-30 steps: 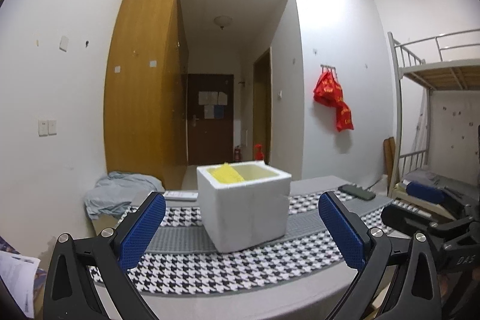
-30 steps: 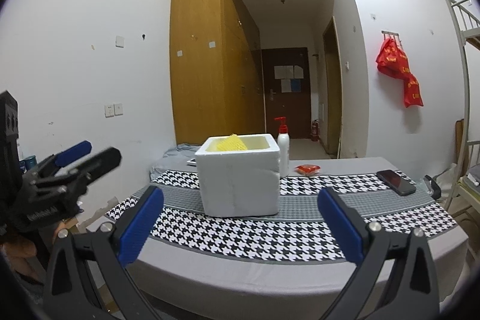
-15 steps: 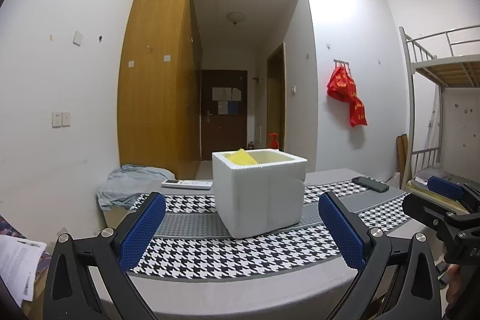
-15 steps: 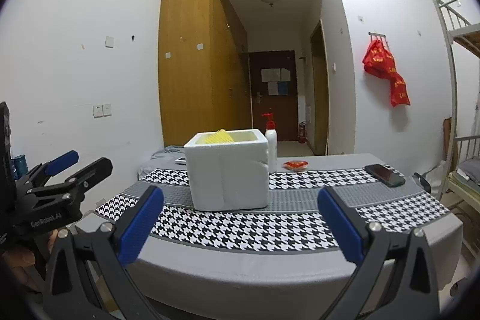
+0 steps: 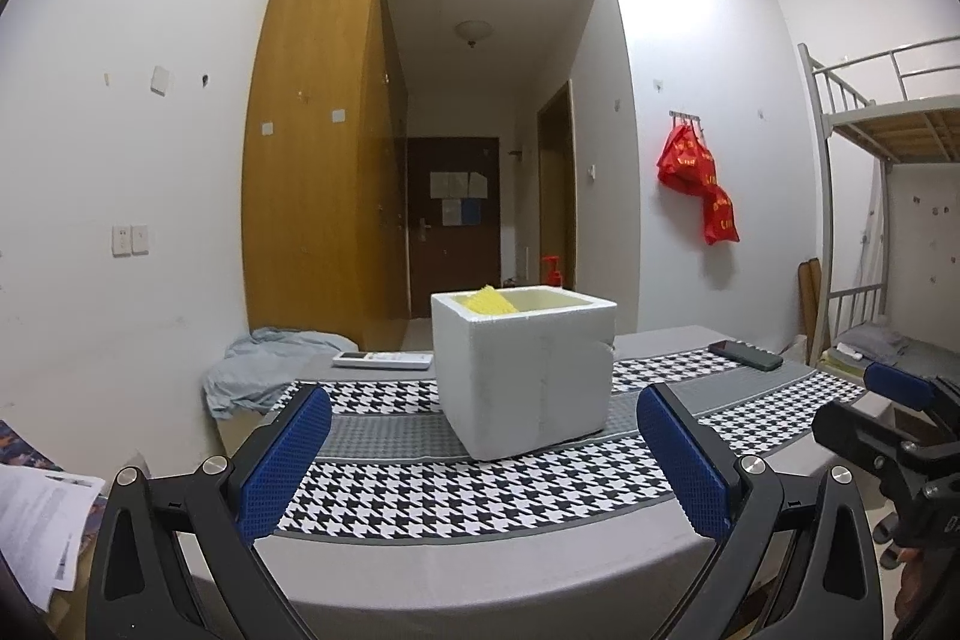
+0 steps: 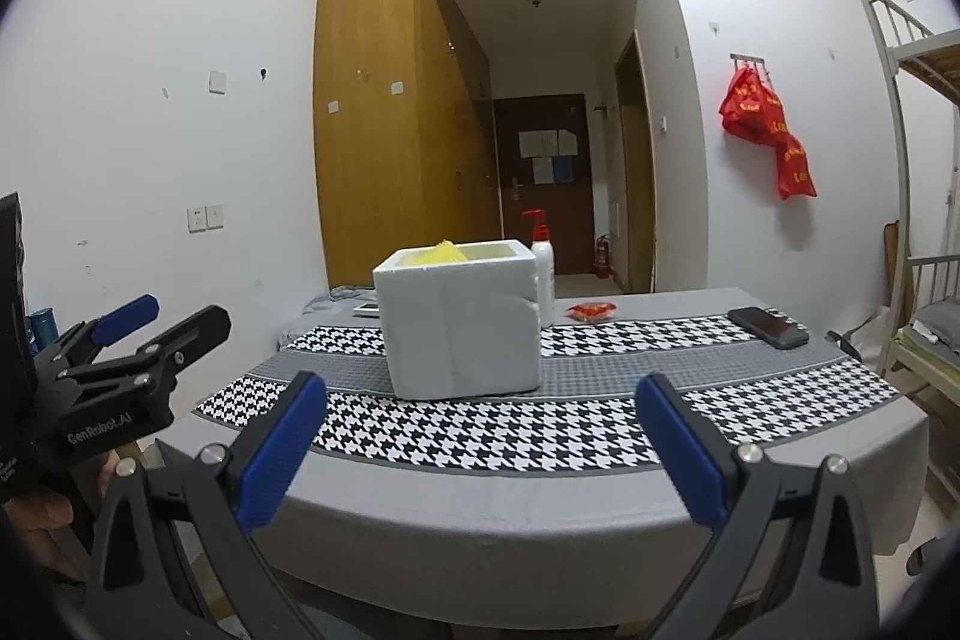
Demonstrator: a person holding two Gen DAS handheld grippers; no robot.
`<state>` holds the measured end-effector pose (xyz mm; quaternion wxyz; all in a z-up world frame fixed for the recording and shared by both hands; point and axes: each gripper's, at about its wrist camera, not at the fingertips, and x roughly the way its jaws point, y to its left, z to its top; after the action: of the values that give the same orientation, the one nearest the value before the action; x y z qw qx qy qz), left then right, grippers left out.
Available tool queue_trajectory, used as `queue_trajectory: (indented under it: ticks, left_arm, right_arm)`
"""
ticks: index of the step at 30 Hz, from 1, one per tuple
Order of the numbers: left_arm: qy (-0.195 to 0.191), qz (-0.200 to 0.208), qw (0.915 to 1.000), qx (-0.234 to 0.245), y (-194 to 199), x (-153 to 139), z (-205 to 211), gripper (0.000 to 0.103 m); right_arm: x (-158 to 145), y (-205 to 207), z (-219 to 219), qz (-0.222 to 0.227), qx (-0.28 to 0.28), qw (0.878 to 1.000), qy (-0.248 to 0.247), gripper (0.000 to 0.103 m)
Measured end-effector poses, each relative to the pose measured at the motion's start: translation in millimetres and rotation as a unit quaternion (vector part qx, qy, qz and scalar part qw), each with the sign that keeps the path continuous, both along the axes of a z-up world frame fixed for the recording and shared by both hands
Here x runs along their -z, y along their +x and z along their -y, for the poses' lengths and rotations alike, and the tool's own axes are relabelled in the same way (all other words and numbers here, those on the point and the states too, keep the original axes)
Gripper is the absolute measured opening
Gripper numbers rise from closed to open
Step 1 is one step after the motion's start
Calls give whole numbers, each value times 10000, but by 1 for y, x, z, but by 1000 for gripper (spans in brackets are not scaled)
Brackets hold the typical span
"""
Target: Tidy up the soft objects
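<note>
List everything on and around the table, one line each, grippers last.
foam box: one, white, open top, middle of the table
yellow soft item: one, inside the foam box, poking above its rim
pump bottle: one, white with red pump, behind the box
red packet: one, on the grey cloth, right of the bottle
phone: one, dark, far right of the table
remote: one, white, left of the box
blue-grey cloth: one heap, table's left end
red bags: hanging on the right wall
left gripper: open, empty
right gripper: open, empty
</note>
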<state>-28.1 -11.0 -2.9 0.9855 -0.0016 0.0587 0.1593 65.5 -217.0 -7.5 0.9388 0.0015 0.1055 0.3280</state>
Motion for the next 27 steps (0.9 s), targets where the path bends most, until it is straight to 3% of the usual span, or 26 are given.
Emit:
queue_trajectory:
  ticks: [27]
  left_arm:
    - [32,-181,9998,43,5,7,2,102]
  right_arm:
    - [3,0,2,-60,20,10000,-68,103]
